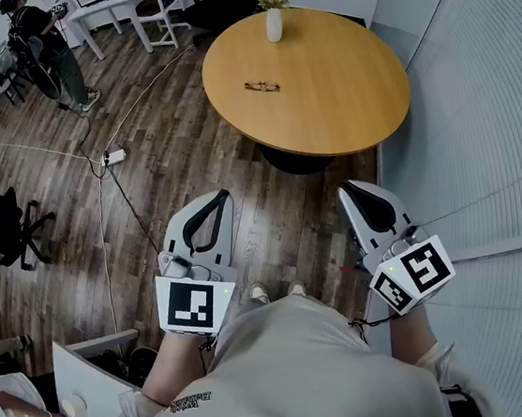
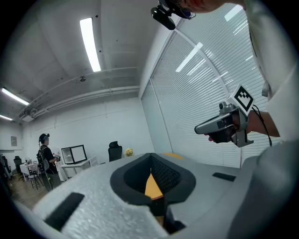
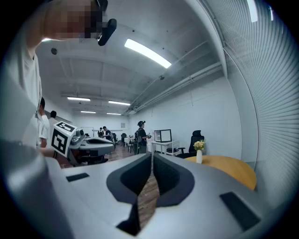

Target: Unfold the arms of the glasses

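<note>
Glasses [image 1: 263, 86] lie on the round table [image 1: 353, 111], well ahead of both claws and roughly on the line between them. A small vase [image 1: 273, 24] of flowers stands farther off, beyond them. From where the claws are, the glasses are too small to tell whether the arms are folded in or which way the frame faces.

The left claw [image 1: 211, 200] hangs low at the person's waist, over the wood floor [image 1: 171, 167]. Its own view shows the jaws brought together at the tips with nothing between them, only a sliver of tabletop seen through the slit behind. The right claw [image 1: 352, 188] is level with it and well apart to its right. Its jaws likewise meet at the tips, empty, with floor showing through the gap.

I would expect the glasses to be very light, so a nudge will likely send them skidding on that smooth top rather than open an arm. The frame looks thin and dark. The hinges and lenses are the fragile parts, and the arms are slender enough to bend under a hard squeeze. A sensible hold is a gentle pinch on the front of the frame near a hinge corner or at the bridge, kept off the lenses. The other claw can then catch an arm near its tip and swing it out along the hinge's arc. Both claws would have to open first and come much nearer the table.
</note>
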The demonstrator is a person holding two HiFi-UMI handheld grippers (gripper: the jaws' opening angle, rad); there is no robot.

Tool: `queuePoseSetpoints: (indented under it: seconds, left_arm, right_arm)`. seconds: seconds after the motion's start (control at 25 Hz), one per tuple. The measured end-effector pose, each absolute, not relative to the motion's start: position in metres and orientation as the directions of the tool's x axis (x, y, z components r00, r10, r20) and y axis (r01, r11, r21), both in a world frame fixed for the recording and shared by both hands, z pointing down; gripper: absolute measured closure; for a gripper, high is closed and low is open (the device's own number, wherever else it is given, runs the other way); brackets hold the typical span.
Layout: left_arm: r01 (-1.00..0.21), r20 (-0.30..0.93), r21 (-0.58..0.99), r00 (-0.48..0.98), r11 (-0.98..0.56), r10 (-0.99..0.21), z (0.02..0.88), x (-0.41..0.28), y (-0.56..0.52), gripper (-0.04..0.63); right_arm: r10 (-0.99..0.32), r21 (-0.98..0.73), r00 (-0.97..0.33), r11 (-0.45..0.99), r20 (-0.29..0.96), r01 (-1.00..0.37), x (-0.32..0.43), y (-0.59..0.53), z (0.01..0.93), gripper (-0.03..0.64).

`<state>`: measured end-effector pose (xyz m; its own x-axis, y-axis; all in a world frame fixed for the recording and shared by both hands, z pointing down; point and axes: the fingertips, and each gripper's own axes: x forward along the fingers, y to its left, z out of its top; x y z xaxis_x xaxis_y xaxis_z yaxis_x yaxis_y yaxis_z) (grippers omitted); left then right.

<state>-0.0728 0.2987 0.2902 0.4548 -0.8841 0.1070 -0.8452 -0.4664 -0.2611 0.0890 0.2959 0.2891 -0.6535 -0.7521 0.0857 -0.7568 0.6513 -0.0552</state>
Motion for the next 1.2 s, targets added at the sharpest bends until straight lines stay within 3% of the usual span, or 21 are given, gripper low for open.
queuePoseSetpoints:
  seconds: [1.2]
  left_arm:
    - [-0.846, 0.147, -0.237, 0.455, -0.478, -0.878, 0.307, -0.017, 0.290, 0.572]
  right_arm:
    - [-0.746, -0.064, -0.660, 0.657, 0.093, -0.752, 0.141, 0.280, 0.312, 0.580]
